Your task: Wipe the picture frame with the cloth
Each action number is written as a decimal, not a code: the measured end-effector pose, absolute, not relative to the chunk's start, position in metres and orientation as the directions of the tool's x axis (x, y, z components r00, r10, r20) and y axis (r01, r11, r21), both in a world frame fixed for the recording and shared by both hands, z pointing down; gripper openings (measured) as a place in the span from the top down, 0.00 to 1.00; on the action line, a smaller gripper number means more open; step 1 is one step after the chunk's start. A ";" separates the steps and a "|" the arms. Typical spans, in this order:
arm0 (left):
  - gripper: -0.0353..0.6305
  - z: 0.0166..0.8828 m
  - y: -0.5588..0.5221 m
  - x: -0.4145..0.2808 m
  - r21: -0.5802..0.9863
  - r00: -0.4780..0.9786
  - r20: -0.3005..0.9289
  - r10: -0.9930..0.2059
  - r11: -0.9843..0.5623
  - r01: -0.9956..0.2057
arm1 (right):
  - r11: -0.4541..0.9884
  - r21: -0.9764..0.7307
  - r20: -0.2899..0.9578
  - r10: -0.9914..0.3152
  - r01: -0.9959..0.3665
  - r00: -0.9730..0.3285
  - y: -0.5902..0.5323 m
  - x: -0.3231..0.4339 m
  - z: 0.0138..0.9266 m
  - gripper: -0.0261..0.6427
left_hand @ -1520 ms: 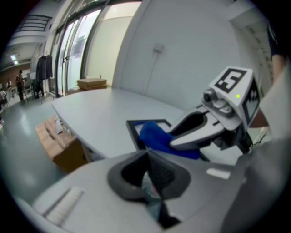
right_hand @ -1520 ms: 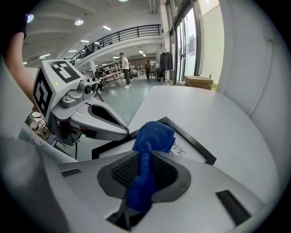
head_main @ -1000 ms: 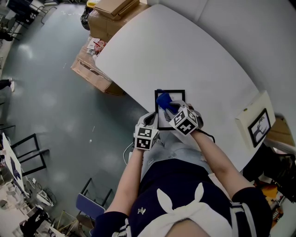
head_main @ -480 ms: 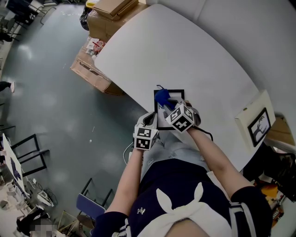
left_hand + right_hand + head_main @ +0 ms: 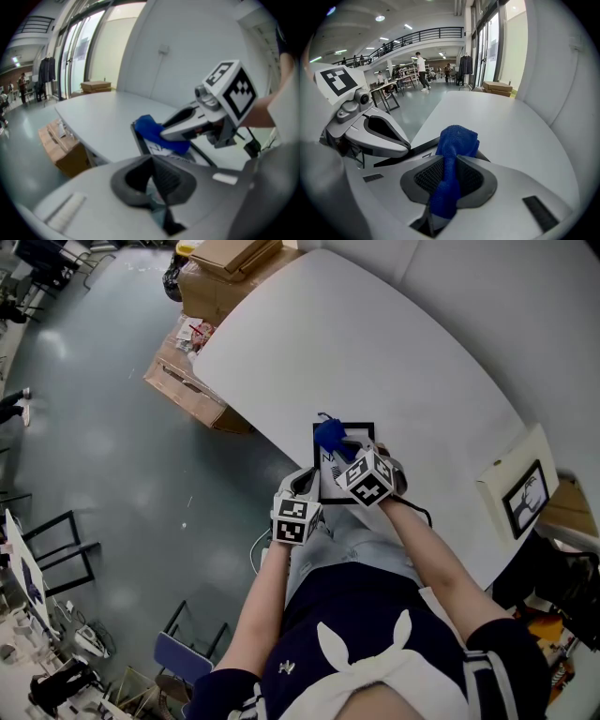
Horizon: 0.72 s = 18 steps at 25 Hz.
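Head view: the picture frame (image 5: 367, 426) lies flat on the white table (image 5: 356, 343), close to its near edge. The right gripper (image 5: 352, 459) reaches over the frame, with the blue cloth (image 5: 329, 436) bunched just beyond its fingertips, toward the frame's far left corner. The left gripper (image 5: 305, 486) sits just beside the frame's near left corner.

Left gripper view: the jaws are drawn together. I cannot tell whether the frame's corner is pinched between them. The frame runs straight ahead of the fingertips, and the cloth is further ahead, under the other gripper.

Right gripper view: the jaws are clamped on a fold of the cloth. Its loose end spills forward past the fingertips onto the frame, and the left gripper is off to the left of them.

Handling, as a judgement: the cloth is soft, limp and light, so a pinch near its middle leaves a pad free to rub. The frame looks thin, stiff and light, with a glazed face that is probably smooth and breakable. It is likely to slide on the table under a stroke, so it is best steadied at a rail or corner, with gentle pressure.
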<state>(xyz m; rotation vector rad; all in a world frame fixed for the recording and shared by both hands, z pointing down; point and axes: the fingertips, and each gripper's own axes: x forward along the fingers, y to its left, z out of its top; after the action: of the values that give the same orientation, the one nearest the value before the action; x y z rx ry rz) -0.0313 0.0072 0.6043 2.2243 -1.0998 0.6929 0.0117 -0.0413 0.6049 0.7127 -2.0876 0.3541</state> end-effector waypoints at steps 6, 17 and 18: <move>0.94 0.605 0.008 -0.031 0.257 0.532 0.656 -0.535 -0.505 -0.824 | 0.781 0.018 0.816 -0.372 -0.624 -0.442 -0.044 0.017 0.605 0.86; 0.94 0.605 0.007 -0.031 0.261 0.533 0.656 -0.534 -0.502 -0.825 | 0.741 0.029 0.817 -0.404 -0.671 -0.411 -0.052 0.038 0.604 0.86; 0.94 0.605 0.007 -0.031 0.260 0.532 0.656 -0.535 -0.502 -0.825 | 0.737 0.030 0.817 -0.407 -0.675 -0.408 -0.052 0.040 0.603 0.86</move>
<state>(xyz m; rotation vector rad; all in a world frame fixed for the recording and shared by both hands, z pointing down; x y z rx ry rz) -0.0312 0.0068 0.6045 2.2162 -1.0986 0.6846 0.0396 -0.0518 0.6033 0.8170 -2.0542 0.3844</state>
